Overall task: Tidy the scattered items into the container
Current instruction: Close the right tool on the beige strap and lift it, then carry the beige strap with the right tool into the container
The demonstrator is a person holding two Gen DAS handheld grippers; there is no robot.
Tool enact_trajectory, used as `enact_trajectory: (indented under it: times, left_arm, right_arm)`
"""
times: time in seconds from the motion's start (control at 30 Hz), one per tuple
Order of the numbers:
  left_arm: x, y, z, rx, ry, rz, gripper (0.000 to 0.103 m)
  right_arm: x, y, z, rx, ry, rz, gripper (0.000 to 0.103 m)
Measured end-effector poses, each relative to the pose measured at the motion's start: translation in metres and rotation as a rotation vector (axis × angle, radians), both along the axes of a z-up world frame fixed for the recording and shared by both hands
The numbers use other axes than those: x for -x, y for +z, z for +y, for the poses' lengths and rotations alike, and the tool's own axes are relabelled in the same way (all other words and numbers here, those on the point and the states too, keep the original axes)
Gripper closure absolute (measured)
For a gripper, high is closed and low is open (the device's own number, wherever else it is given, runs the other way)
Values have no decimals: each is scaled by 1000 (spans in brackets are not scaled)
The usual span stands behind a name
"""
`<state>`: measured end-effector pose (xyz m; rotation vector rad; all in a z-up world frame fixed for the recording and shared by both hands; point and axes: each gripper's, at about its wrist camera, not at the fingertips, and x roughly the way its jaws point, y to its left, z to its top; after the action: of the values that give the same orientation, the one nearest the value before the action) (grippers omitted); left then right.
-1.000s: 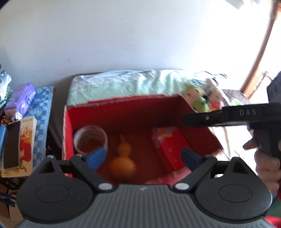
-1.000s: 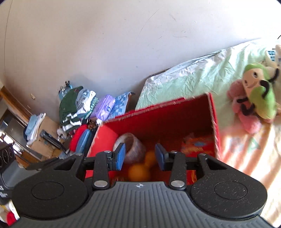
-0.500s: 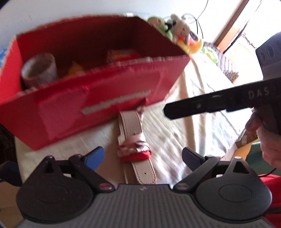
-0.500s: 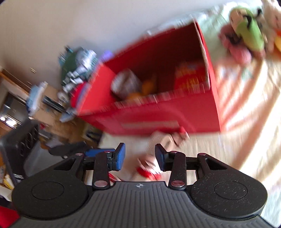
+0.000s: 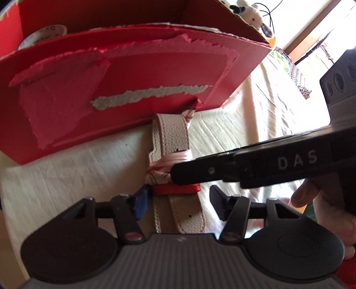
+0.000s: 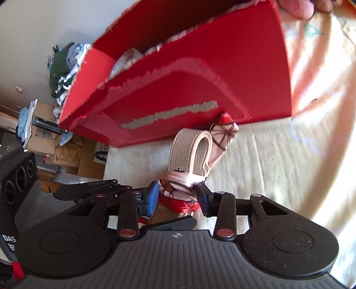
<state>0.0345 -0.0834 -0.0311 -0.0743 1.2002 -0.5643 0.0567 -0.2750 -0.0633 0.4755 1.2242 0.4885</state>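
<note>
We see a beige leather strap (image 5: 171, 133) lying on the cream bedsheet (image 5: 66, 173), its looped far end touching the front wall of the red cardboard box (image 5: 133, 73). A pink patterned scarf with a red edge (image 5: 164, 169) is tied around the strap's middle.

The left hand-held gripper (image 5: 178, 200) hangs over the strap with its jaws closing. The strap and scarf sit between them; the blue left pad is right at the strap's edge, while the right pad stands clear of it, so nothing is clamped. The right hand-held gripper (image 6: 178, 197) straddles the scarf knot with its jaws about halfway apart. Its pads sit close on either side of the knot, but we cannot tell whether they press on it. In the left wrist view, the right tool crosses in from the right, its tip over the knot.

The box has a torn front face. Inside it, only the top of a roll of tape (image 5: 42, 35) shows over the rim at the left. Plush toys (image 5: 253, 15) lie on the bed beyond the box.
</note>
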Motion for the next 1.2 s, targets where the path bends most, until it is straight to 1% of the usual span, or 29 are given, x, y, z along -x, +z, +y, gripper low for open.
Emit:
enact_trajectory:
  times: [0.07,0.17,0.23,0.33,0.4,0.57,0.67,0.87,0.93,1.0,1.07,1.2]
  left_arm:
    - [0,-3,3,11,12,13,48]
    - [1,-4,4,14,16,5,48]
    - [1,-2,2,12,17,-1,48]
    - [0,-1,3,18,13,-2,50]
    - [1,1,6,36,14,8,50]
    - [9,20,11,76,-20,-6,52]
    - [14,38,11,91,-53,-36,52]
    - [16,88,11,180,-101,-142,52]
    - [14,105,13,217,-110,-180,52]
    - [10,120,4,250,-117,-223,52]
    - [2,139,4,277,-121,-269,52]
    - [-23,182,5,292,-125,-385,52]
  right_arm:
    - [-1,-2,2,7,-4,4,58]
    - [-3,-9,2,6,-13,26,58]
    - [-4,-14,1,-9,-21,43,54]
    - [-5,-13,0,4,-4,35,57]
    - [-3,-11,-1,3,5,34,59]
    - [4,6,-13,-34,18,7,63]
    - [10,21,-25,-65,7,-9,65]
    - [21,66,-56,-134,-40,-92,66]
    - [24,82,-60,-155,-46,-137,66]
    - [25,100,-66,-178,-58,-187,66]
    - [21,115,-70,-211,-72,-234,66]
    - [4,146,-75,-258,-99,-360,66]
